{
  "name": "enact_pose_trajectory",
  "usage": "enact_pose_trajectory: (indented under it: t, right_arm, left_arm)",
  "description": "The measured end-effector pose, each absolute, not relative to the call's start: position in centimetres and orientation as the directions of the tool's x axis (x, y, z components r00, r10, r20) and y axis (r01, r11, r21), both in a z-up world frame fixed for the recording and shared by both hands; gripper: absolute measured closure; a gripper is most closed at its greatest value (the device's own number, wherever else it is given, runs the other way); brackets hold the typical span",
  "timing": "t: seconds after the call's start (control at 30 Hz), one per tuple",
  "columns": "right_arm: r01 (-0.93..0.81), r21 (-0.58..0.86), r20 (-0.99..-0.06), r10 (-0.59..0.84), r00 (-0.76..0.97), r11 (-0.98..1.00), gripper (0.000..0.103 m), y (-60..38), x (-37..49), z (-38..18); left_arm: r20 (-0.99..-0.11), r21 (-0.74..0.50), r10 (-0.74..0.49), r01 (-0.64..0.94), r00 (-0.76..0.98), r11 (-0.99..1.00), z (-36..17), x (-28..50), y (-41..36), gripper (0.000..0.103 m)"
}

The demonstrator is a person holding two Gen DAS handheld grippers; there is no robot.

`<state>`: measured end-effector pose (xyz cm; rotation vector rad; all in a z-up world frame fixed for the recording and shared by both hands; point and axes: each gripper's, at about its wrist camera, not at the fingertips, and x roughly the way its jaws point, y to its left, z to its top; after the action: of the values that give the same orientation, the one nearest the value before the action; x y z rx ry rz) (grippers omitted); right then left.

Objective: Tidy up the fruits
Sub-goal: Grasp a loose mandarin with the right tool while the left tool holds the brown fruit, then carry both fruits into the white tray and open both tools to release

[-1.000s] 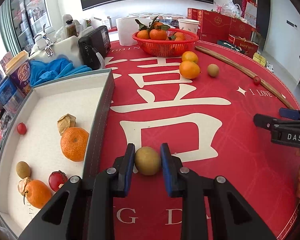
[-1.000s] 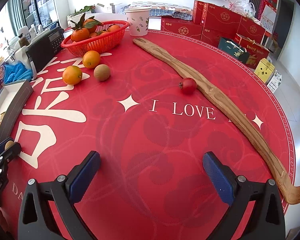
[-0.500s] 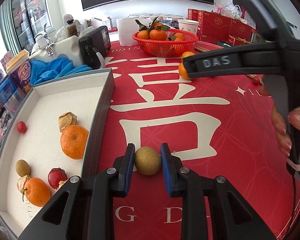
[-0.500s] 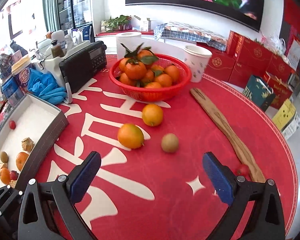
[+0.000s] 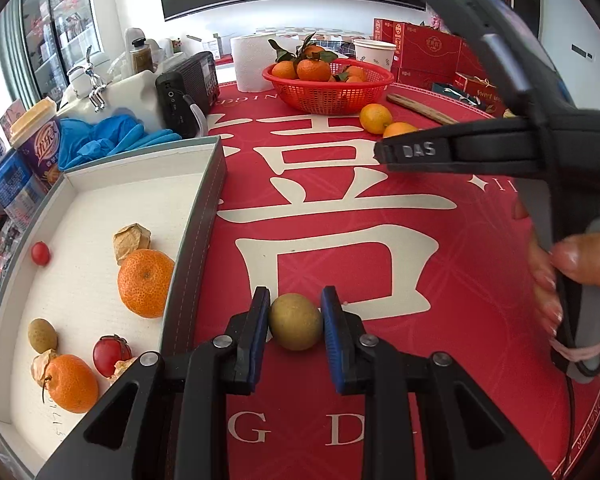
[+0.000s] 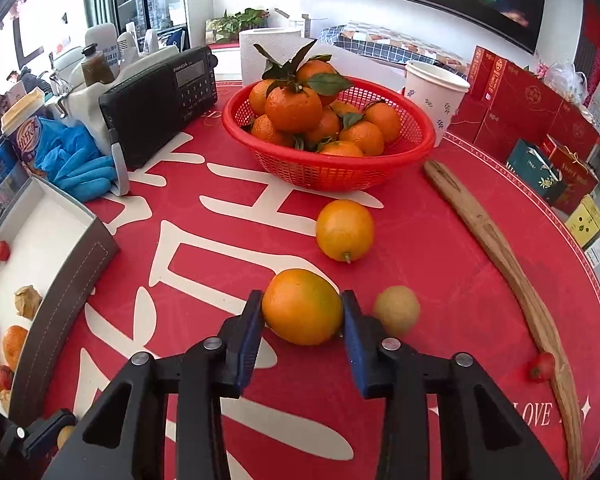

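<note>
Now the right gripper (image 6: pixel 302 310), jaws just closing, pinches a green-tinged orange (image 6: pixel 302 307) on the red tablecloth (image 6: pixel 440 264); the left gripper (image 5: pixel 295 322) clamps one brownish-green round fruit (image 5: pixel 295 322) beside the tray (image 5: pixel 188 248).

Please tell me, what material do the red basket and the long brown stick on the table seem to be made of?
Red mesh basket: likely plastic, since it is glossy with a uniform moulded grid of holes. Long curved brown stick: apparently wood, matte and unpolished, with visible grain streaks and an uneven edge.
</note>
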<state>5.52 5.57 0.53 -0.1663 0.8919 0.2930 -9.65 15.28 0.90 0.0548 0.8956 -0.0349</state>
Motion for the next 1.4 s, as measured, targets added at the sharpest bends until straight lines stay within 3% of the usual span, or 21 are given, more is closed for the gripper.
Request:
enact_pose_trajectory:
  t: [0.33,0.53,1.4]
  right_arm:
    - [-0.223,0.228,-0.775,0.315,0.549,0.948,0.064,-0.4,-2.3,0.3]
    - [-0.243,0.159,-0.771,0.274,0.574,0.957,0.064,-0.6,-3.2,0.3]
    - [-0.246,0.150,-0.775,0.268,0.573,0.958,0.064,-0.2,-3.1,-0.1]
  left_arm:
    - [-0.785,-0.027,-0.053,0.051,0.617,0.998,1.0,-9.6,15.7,0.074]
    - [-0.781,-0.041,-0.066,0.054,0.621,0.998,1.0,-9.4,15.6,0.074]
    - [-0.779,-0.037,-0.066,0.060,0.623,0.998,1.0,-9.6,15.4,0.074]
